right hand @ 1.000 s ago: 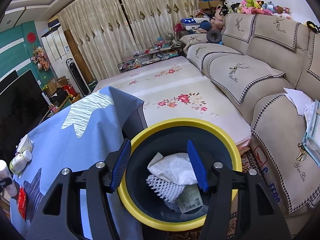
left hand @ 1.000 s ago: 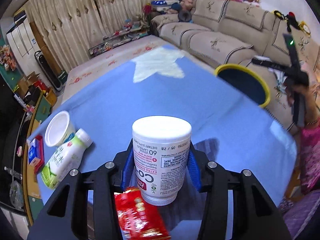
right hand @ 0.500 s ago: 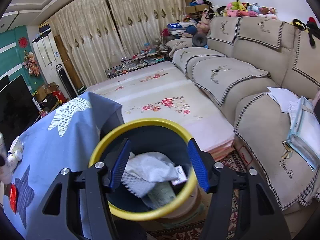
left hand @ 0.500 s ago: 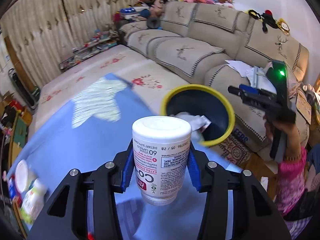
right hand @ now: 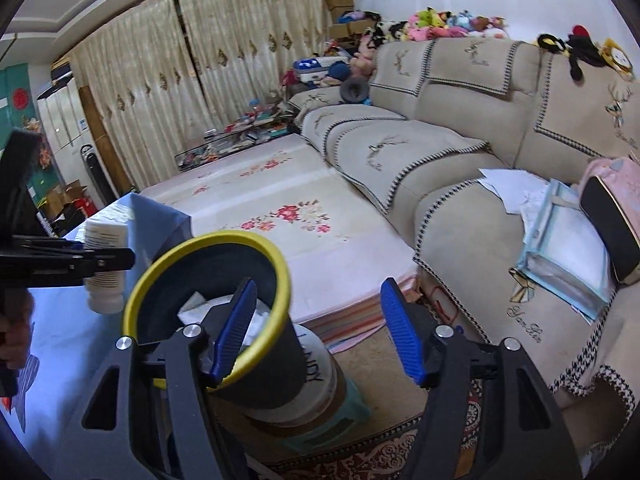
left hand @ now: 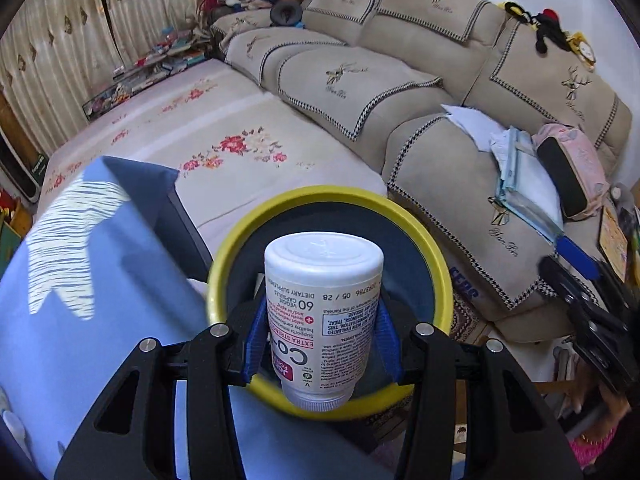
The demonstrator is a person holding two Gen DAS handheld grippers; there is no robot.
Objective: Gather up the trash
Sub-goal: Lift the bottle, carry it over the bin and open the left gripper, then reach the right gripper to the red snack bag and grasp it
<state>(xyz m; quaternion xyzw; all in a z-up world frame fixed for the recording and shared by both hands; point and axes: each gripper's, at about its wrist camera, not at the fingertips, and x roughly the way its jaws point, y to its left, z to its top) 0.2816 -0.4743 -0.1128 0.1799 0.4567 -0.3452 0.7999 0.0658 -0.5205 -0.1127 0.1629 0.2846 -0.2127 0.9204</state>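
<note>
My left gripper [left hand: 322, 340] is shut on a white supplement bottle [left hand: 324, 312], held cap-down. The bottle hangs over the mouth of a dark bin with a yellow rim [left hand: 438, 268]. The right wrist view shows the same bottle [right hand: 105, 276] at the bin's left edge, above the table's end. My right gripper [right hand: 316, 332] hangs to the right of the bin rim [right hand: 280, 268], jaws opening with nothing between them. Crumpled white paper [right hand: 256, 316] lies inside the bin.
The bin stands on a white bucket [right hand: 320, 376] and a green stool beside the blue-clothed table [left hand: 80, 320]. A beige sofa [left hand: 440, 160] with papers and a pink bag runs along the right. A floral mat [left hand: 224, 128] lies behind the bin.
My left gripper carried the bottle from over the table to above the bin. My right gripper drew back to the right of the bin and its jaws spread wider.
</note>
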